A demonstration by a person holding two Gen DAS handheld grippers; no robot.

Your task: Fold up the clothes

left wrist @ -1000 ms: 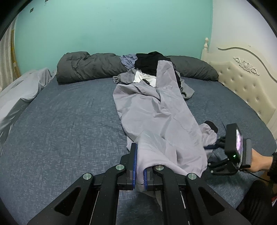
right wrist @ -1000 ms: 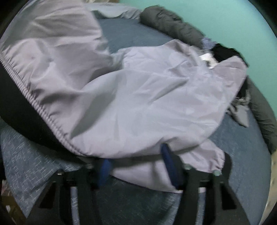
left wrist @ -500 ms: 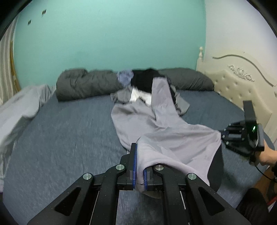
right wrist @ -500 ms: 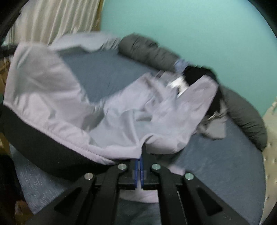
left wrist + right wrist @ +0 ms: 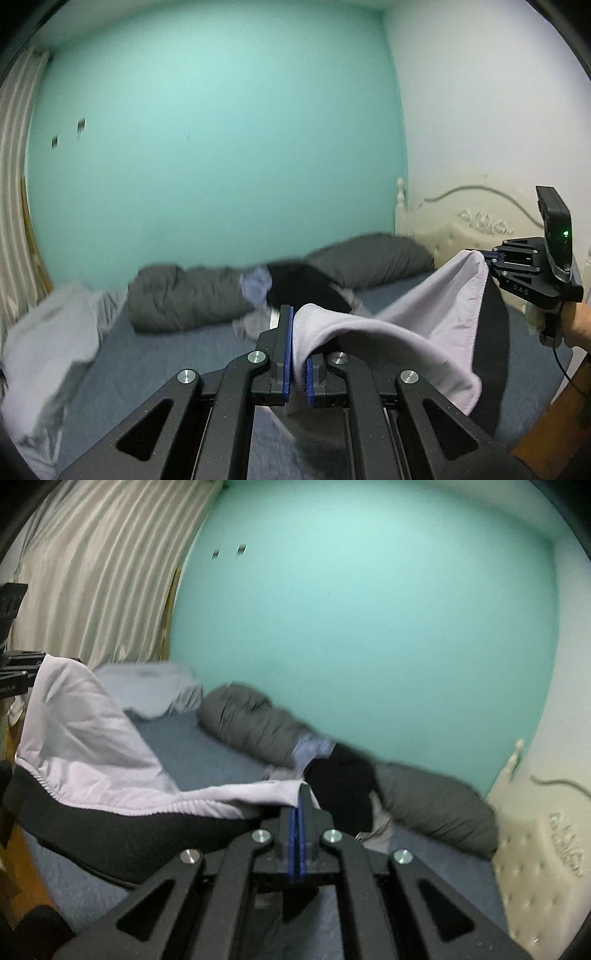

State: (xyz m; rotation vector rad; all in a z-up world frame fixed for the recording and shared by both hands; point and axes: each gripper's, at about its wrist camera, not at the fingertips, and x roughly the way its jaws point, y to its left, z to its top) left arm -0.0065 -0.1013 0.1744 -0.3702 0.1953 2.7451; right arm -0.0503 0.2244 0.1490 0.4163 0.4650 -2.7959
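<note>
While both hand-held grippers (image 5: 299, 363) clamp it, lilac garment (image 5: 436, 325) hangs between.

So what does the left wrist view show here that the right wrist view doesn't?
Only the left wrist view shows the right gripper from outside, shut on a corner of the lilac garment, with the person's hand behind it.

Only the right wrist view shows the striped curtain and the garment's black band sagging between the two grips.

Both show the garment lifted and pinched at two points, with the left gripper also shut on it, the blue bed, grey pillows, the clothes pile and the teal wall.
</note>
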